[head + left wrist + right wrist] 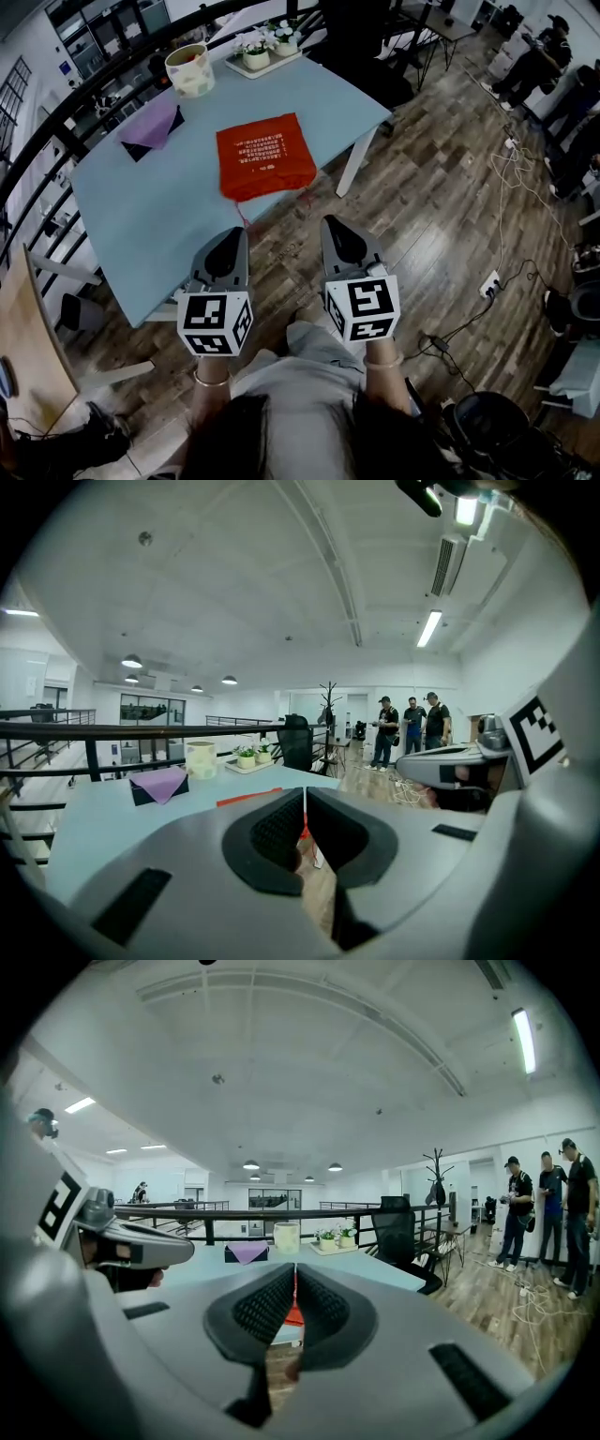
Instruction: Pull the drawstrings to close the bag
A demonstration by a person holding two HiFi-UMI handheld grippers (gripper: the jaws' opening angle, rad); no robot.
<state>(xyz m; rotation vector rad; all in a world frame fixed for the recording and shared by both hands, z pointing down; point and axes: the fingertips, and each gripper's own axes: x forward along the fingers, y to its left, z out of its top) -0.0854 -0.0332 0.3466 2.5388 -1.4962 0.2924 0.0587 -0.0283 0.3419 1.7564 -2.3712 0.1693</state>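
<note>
**Operator:** Describe the work surface and the room.

**Technician:** The surface is one pale blue table (141, 216) on a wood-plank floor (441, 206). A black railing (56, 122) runs past the table's far left side. A black chair (361, 37) stands beyond the far edge. Loose cables (511, 178) and a power strip (489, 281) lie on the floor to the right.

**Operator:** Where is the task item?

**Technician:** The red bag (265, 155) lies flat near the middle of the table, close to the edge facing the person. Its red drawstring (245, 217) trails from the bag's near left corner toward that edge.

**Operator:** What are the clearances?

**Technician:** Bare tabletop lies left of the bag, up to the near left corner. The other items are well apart from it, along the far side. To the right of the table the floor is open as far as the cables.

**Operator:** Give the item count.

**Technician:** One bag. One cream cup (190, 70). One purple cloth (153, 127), draped on a dark box. One tray (273, 66) holding two potted plants (255, 52). Three people (411, 726) stand at the back of the room in the left gripper view.

**Operator:** What is the gripper status?

**Technician:** There are two grippers, each with one marker cube. The left gripper (238, 236) sits over the table's near edge, just beside the drawstring's end. The right gripper (330, 227) is over the floor, off the table. Both point toward the bag. Each gripper view shows its jaws pressed together with nothing clamped between them.
</note>
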